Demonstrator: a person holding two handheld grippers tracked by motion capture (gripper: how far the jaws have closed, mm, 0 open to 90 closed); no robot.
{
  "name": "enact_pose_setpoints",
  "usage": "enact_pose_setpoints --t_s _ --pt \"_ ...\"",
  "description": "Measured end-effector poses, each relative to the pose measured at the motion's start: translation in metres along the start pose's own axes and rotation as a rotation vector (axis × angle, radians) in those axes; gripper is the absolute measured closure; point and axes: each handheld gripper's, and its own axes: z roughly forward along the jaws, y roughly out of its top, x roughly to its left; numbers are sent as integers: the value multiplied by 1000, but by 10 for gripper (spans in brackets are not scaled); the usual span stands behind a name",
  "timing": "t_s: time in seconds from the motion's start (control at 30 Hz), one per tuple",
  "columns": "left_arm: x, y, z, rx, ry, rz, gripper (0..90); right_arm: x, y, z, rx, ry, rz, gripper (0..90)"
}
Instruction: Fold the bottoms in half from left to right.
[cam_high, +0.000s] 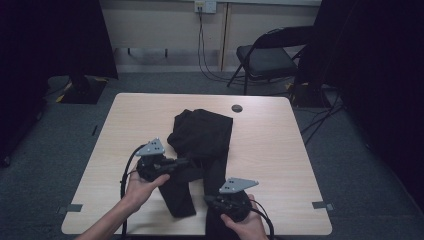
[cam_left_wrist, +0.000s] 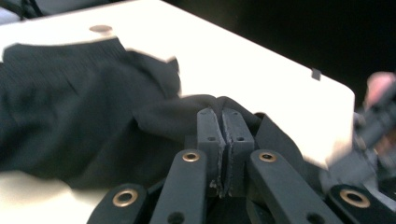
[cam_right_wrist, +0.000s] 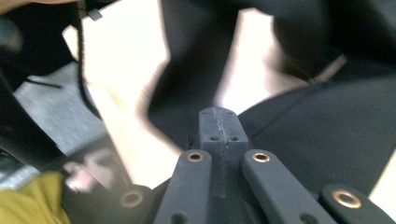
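A pair of black trousers (cam_high: 202, 132) lies crumpled on the light wooden table (cam_high: 140, 115), its legs running toward the near edge. My left gripper (cam_high: 189, 161) is at the trousers' left side. In the left gripper view its jaws (cam_left_wrist: 222, 116) are pressed together with a fold of the black cloth (cam_left_wrist: 70, 107) pinched and drawn up at their tips. My right gripper (cam_high: 209, 200) is near the table's front edge over the right leg. In the right gripper view its jaws (cam_right_wrist: 219, 116) are shut, with the black cloth (cam_right_wrist: 327, 130) gathered at their tips.
A small dark round disc (cam_high: 237, 108) sits on the table behind the trousers. Tape marks (cam_high: 74, 207) lie by the near corners. A black folding chair (cam_high: 265, 57) stands beyond the table. Dark curtains hang at both sides, over grey carpet.
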Motion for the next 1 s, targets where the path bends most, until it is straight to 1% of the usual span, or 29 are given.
enact_pose_setpoints --t_s 0.03,0.07,0.1,0.13,0.17,0.2,0.23,0.27,0.3,0.33,0.37,0.4,0.43,0.47,0.5,0.53,0.57,0.6,0.63,0.67,0.73,0.8,0.83,0.87,0.9,0.97,1.0 --pt "2 9 -3 -10 6 -1 878 3 4 3 -1 10 -10 900" --pt "4 13 -5 -19 2 -8 878 8 8 10 5 21 -30 900" --pt "6 19 -7 -23 1 -5 878 10 10 14 10 33 -26 900" --pt "8 22 -7 -14 7 6 878 12 11 21 20 51 -18 900" --pt "9 25 -7 3 19 14 877 14 10 30 35 61 -23 870" --pt "10 26 -8 0 18 10 877 15 8 39 60 75 -41 831" --pt "10 26 -8 -7 8 0 877 15 7 43 64 83 -41 792" --pt "9 25 -8 -6 7 4 877 14 6 44 59 102 -23 746" --pt "8 25 -7 0 4 8 877 12 6 41 49 107 -12 733" --pt "7 24 -7 2 0 11 877 7 8 32 25 82 -7 716" --pt "5 24 -5 6 -6 19 877 3 10 25 12 64 5 718" --pt "3 24 -4 13 -7 26 877 -7 11 15 5 29 27 743" --pt "2 23 -2 13 -9 24 877 -16 10 7 1 -7 39 753" --pt "1 23 -1 13 -21 17 877 -25 6 2 12 -52 41 757" --pt "-1 22 0 19 -29 20 877 -30 3 -1 39 -82 37 757" --pt "-5 19 2 24 -38 22 877 -37 -4 -3 77 -128 25 749" --pt "-7 17 4 29 -48 15 877 -44 -15 -3 110 -153 44 728" --pt "-11 13 8 45 -60 21 877 -47 -22 -2 127 -144 65 722" --pt "-14 10 10 55 -66 26 876 -50 -31 1 157 -157 73 686" --pt "-18 3 15 80 -76 30 876 -51 -34 2 172 -165 71 657" --pt "-22 -9 24 117 -91 29 876 -50 -36 5 182 -172 48 638" --pt "-27 -27 39 187 -111 31 876 -50 -35 8 178 -185 37 583" --pt "-29 -37 46 230 -119 42 876 -51 -34 10 181 -197 37 569" --pt "-33 -46 54 272 -118 52 876 -52 -35 14 186 -206 37 567" --pt "-35 -54 61 305 -119 57 876 -53 -35 17 196 -202 31 559" --pt "-39 -66 70 340 -113 69 875 -52 -36 22 209 -214 18 547" --pt "-42 -68 72 376 -89 98 873 -51 -35 24 210 -211 16 552"
